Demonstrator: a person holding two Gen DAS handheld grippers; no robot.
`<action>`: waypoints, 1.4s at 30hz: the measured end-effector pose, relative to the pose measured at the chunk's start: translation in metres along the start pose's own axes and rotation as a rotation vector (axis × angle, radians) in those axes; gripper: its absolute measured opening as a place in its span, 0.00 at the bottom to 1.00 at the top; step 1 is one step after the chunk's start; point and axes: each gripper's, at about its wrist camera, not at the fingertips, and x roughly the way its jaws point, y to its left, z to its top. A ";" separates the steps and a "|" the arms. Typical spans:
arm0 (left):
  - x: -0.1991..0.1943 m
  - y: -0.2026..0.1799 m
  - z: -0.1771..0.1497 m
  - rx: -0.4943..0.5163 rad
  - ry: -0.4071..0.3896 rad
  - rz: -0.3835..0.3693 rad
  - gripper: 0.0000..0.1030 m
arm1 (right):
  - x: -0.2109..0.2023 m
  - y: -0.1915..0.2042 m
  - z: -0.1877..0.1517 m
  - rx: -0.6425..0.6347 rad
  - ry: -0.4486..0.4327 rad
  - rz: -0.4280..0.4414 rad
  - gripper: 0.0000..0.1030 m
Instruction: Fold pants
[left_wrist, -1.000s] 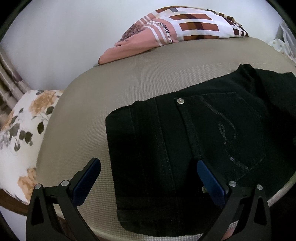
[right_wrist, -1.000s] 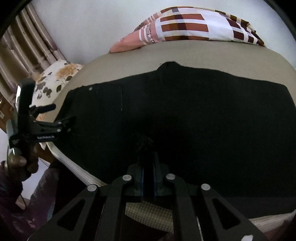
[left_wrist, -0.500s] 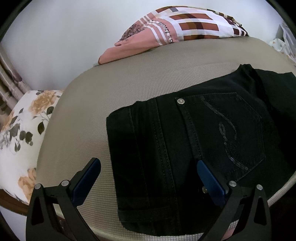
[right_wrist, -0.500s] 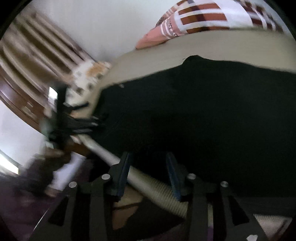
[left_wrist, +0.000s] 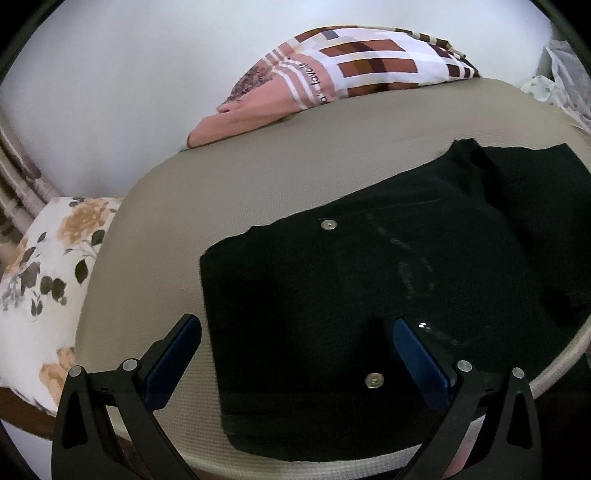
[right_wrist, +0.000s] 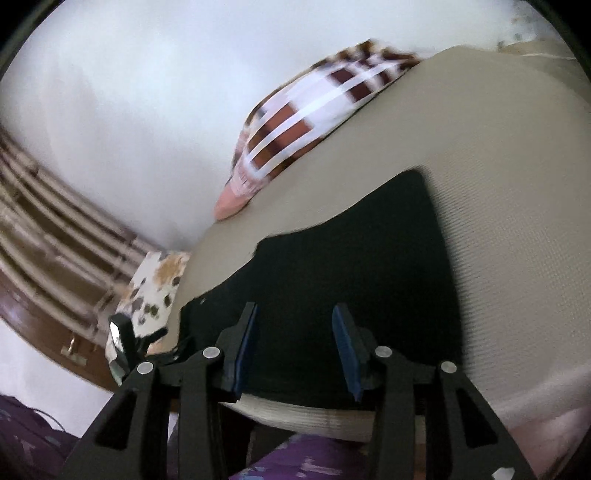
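Black pants (left_wrist: 388, 295) lie flat on a beige mattress (left_wrist: 258, 166), waist end towards me with metal rivets and a back pocket showing. My left gripper (left_wrist: 295, 354) is open and empty, its fingers astride the waist corner near the front edge. In the right wrist view the pants (right_wrist: 351, 280) lie across the mattress (right_wrist: 498, 184), blurred. My right gripper (right_wrist: 293, 347) is open and empty above the pants' near edge. The left gripper (right_wrist: 147, 343) shows small at the lower left there.
A pink, brown and white checked pillow (left_wrist: 343, 74) lies at the far side against the white wall. A floral cushion (left_wrist: 44, 277) sits at the left. The mattress front edge (right_wrist: 314, 417) is just under my right gripper. Curtains (right_wrist: 44, 240) hang at the left.
My right gripper has opened, let go of the pants and swung round towards their right end. The left gripper has stayed open over the waist, almost still.
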 end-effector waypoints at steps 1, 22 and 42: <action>0.000 0.000 0.000 -0.001 0.002 -0.004 1.00 | 0.010 0.007 -0.003 -0.020 0.011 0.001 0.33; 0.037 0.195 -0.072 -0.524 0.109 -0.558 1.00 | 0.082 0.066 -0.045 -0.085 0.143 -0.006 0.35; 0.109 0.131 0.006 -0.156 0.355 -1.200 0.99 | 0.116 0.094 -0.069 -0.032 0.241 -0.068 0.52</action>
